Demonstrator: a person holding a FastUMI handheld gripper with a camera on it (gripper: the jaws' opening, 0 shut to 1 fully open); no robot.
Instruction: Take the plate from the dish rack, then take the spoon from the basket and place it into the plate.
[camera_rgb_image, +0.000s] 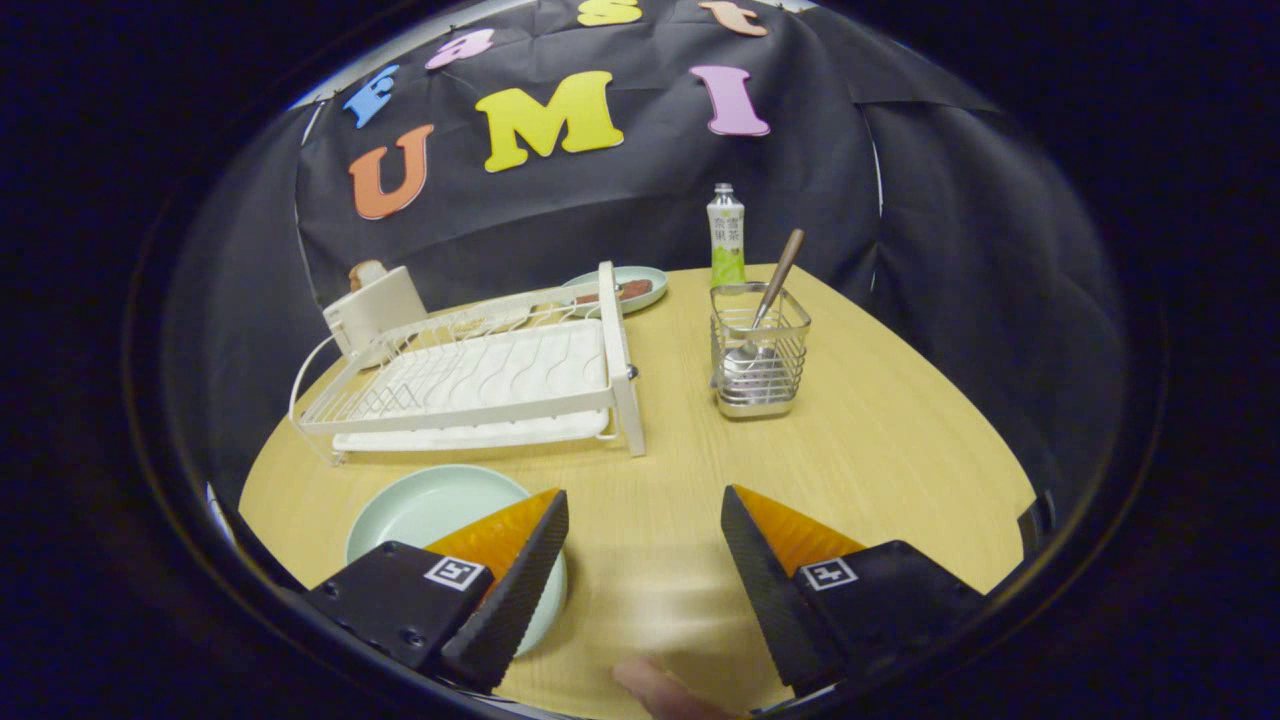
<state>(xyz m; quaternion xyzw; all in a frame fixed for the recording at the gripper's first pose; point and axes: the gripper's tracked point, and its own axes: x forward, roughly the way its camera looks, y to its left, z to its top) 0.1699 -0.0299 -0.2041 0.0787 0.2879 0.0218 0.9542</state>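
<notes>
Hovering over the table (880, 450), the gripper (645, 520) has its fingers spread wide, with nothing between them but bare wood. A fingertip (655, 688) of the person pokes in between the fingers' bases.

A pale green plate (430, 505) lies flat on the table just in front of the rack, and one finger (520, 575) overlaps its near rim; whether that finger touches it cannot be told. The other finger (765, 575) is well apart from the plate, over bare table.

Beyond the plate stands the white rack (480, 385), its wire slots holding no dishes, with a drip tray beneath. Beside the rack and beyond the fingers stands the wire basket (760, 350). The spoon (765, 310) rests in it, bowl down and handle leaning up over the rim.

Behind the basket a bottle (726, 235) stands upright near the table's far edge. A second plate (625, 285) sits behind the rack with something dark on it. At the rack's far end stands a white toaster (372, 305) with something brown sticking out of its top. Black cloth (950, 250) hangs behind the table.
</notes>
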